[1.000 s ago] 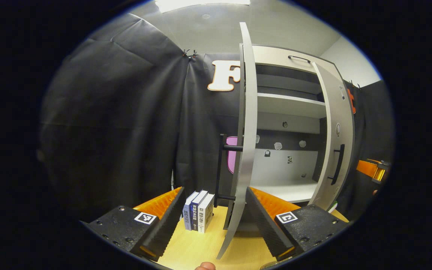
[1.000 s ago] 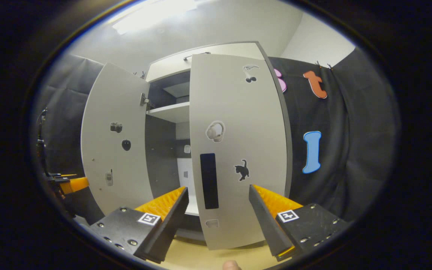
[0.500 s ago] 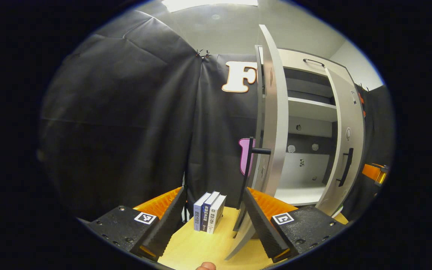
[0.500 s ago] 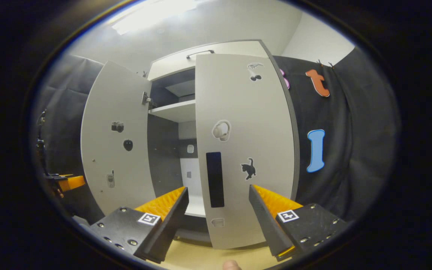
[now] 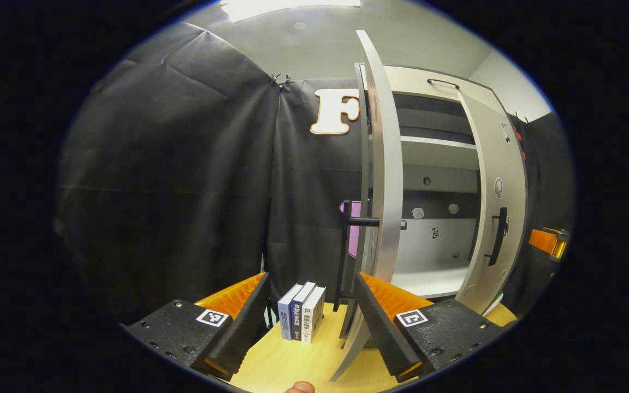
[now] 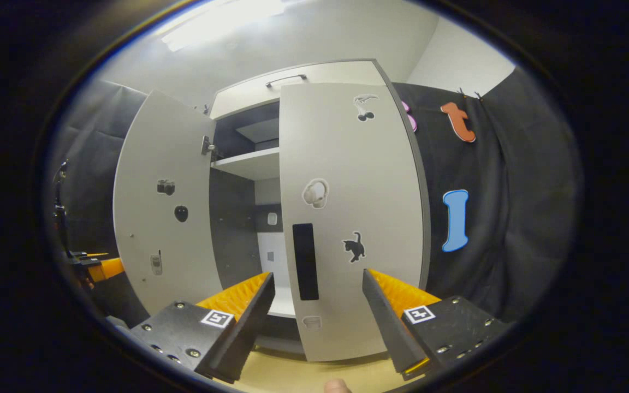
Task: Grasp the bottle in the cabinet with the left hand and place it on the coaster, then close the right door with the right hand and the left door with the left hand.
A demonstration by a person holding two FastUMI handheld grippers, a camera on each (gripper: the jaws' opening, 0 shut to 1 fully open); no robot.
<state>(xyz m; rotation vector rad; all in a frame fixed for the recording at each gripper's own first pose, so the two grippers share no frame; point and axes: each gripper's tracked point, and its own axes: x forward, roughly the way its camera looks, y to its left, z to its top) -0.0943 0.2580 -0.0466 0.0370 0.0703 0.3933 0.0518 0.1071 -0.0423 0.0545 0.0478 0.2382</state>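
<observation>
Since half a second ago your left gripper (image 5: 309, 316) has swung back a touch: the left door's edge sits nearer centre again, the books slid slightly left. Right gripper view barely changed, door a hair more to the left

Your left gripper is spread wide, holding nothing. Between its fingers you see three upright books (image 5: 301, 319) on the pale wooden tabletop (image 5: 292, 363), and the grey left cabinet door (image 5: 386, 180) edge-on, its black bar handle (image 5: 346, 251) just beyond your right-hand fingertip. That door stands wide open

Your right gripper (image 6: 319, 311) is also spread, empty, facing the outer face of the grey right cabinet door (image 6: 347, 207) with its black handle (image 6: 305, 261) and cat sticker (image 6: 354, 246). Door partly open, gap showing the white shelf (image 6: 249, 162). Can't tell if the fingers touch it

Bottle and coaster: can't locate them; visible part of the grey cabinet (image 5: 440, 164) interior looks bare. Your other gripper shows as an orange bit at each view's edge
</observation>
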